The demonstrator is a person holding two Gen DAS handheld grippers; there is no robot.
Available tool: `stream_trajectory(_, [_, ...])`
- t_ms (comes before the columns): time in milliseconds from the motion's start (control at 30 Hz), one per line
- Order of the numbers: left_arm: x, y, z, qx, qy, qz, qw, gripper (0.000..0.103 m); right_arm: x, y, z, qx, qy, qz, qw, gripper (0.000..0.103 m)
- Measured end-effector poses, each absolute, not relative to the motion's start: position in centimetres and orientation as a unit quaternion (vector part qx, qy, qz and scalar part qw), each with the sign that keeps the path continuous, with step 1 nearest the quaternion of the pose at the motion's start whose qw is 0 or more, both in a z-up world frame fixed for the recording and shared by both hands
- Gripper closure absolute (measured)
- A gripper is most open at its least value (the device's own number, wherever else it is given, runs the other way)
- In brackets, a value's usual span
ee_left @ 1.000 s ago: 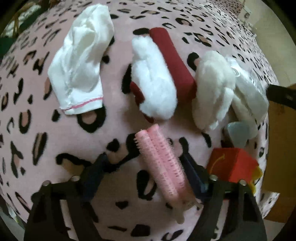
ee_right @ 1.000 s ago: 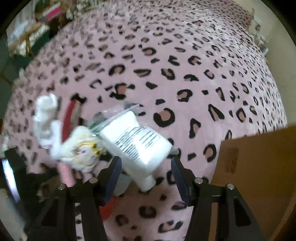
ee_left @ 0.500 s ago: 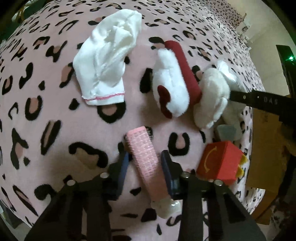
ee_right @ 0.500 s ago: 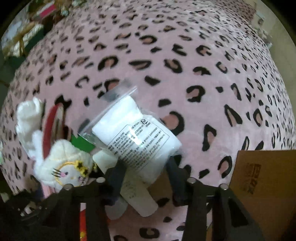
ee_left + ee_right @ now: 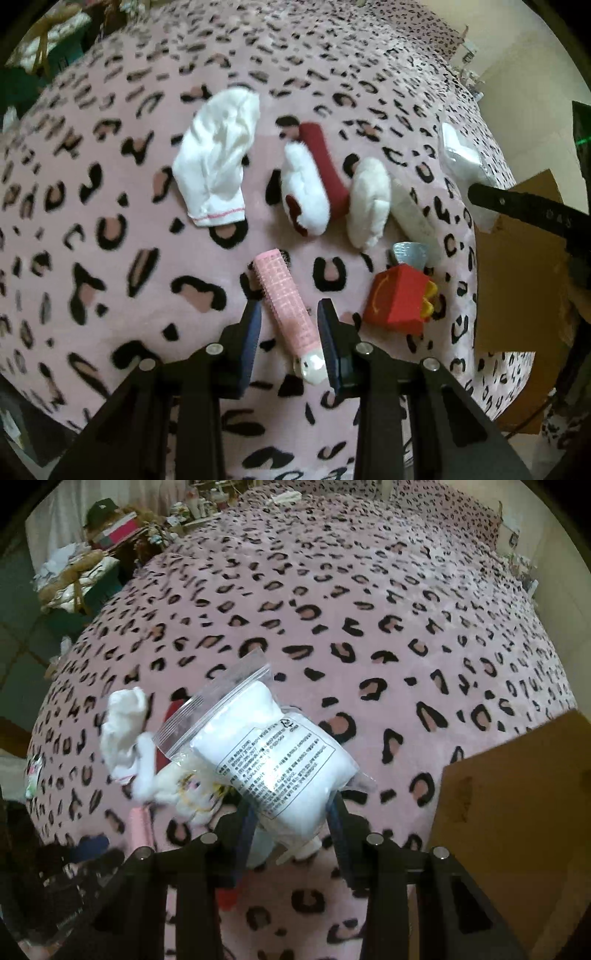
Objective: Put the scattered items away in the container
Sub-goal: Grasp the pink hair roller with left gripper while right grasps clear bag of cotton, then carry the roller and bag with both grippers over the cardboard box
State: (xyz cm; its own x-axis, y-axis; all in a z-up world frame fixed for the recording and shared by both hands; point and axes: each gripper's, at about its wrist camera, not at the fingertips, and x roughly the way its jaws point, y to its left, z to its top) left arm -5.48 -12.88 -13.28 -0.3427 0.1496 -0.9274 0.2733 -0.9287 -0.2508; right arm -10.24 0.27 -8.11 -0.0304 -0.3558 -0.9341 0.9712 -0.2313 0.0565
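The left gripper (image 5: 289,319) held its fingers clamped on the pink cylindrical hair roller (image 5: 286,301) above the leopard-print bed (image 5: 110,258). The right gripper (image 5: 291,814) gripped the clear zip bag of white cotton (image 5: 275,755) beside the brown cardboard box (image 5: 517,812).

On the bed (image 5: 110,258), a sock (image 5: 216,162) is laid left of a plush (image 5: 308,192); a roller (image 5: 286,302) lies before them (between the left jaws), a toy box (image 5: 397,301) to its right.
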Motion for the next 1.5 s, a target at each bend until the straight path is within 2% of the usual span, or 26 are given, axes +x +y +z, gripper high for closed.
stream_trajectory(133, [-5.1,-12.7,-12.1,0.569,0.174,-0.803,0.033,0.071,-8.9,2.0,-6.5,0.442,0.336,-0.639,0.532,0.065])
stream_trajectory(233, [-5.8,-12.8,-13.9,0.577,0.214,-0.788,0.015,0.070,-8.4,2.9,-5.6,0.436,0.330,-0.643,0.536,0.065])
stream_trajectory(267, [-6.4,-12.8,-15.1,0.586,0.231,-0.777,0.010,0.068,-8.3,3.1,-5.4,0.435,0.330,-0.642,0.539,0.065])
stream_trajectory(333, [-7.5,-12.5,-17.6,0.610,0.236,-0.757,0.018,0.054,-8.3,3.6,-5.1,0.434,0.330,-0.638,0.544,0.065])
stream_trajectory(367, [-8.1,-12.2,-18.8,0.622,0.228,-0.748,0.032,0.044,-8.4,3.8,-5.0,0.435,0.328,-0.638,0.544,0.065])
stream_trajectory(400, [-8.4,-12.2,-19.9,0.633,0.222,-0.741,0.045,0.044,-8.5,4.0,-5.0,0.435,0.328,-0.638,0.544,0.065])
stream_trajectory(467, [-8.7,-12.3,-21.3,0.636,0.228,-0.736,0.054,0.046,-8.5,4.3,-4.8,0.432,0.330,-0.636,0.548,0.065])
stream_trajectory(533, [-8.5,-12.4,-21.0,0.626,0.226,-0.744,0.066,0.056,-8.5,4.7,-4.7,0.430,0.330,-0.635,0.551,0.065])
stream_trajectory(600, [-8.1,-12.5,-20.3,0.617,0.223,-0.752,0.067,0.076,-8.5,4.9,-4.5,0.428,0.330,-0.633,0.555,0.065])
stream_trajectory(767, [-6.9,-13.8,-18.3,0.605,0.230,-0.759,0.073,0.078,-8.4,5.7,-4.0,0.424,0.324,-0.632,0.562,0.065])
stream_trajectory(967, [-5.2,-13.6,-14.1,0.585,0.196,-0.783,0.075,0.078,-8.3,7.1,-2.8,0.418,0.316,-0.628,0.575,0.065])
stream_trajectory(1267, [-6.3,-9.4,-6.9,0.557,0.154,-0.815,0.028,0.078,-9.9,10.6,0.1,0.404,0.304,-0.636,0.583,0.065])
stream_trajectory(1500, [-7.8,-3.1,-1.9,0.542,0.111,-0.832,-0.031,0.078,-13.1,13.9,2.3,0.395,0.295,-0.656,0.571,0.065])
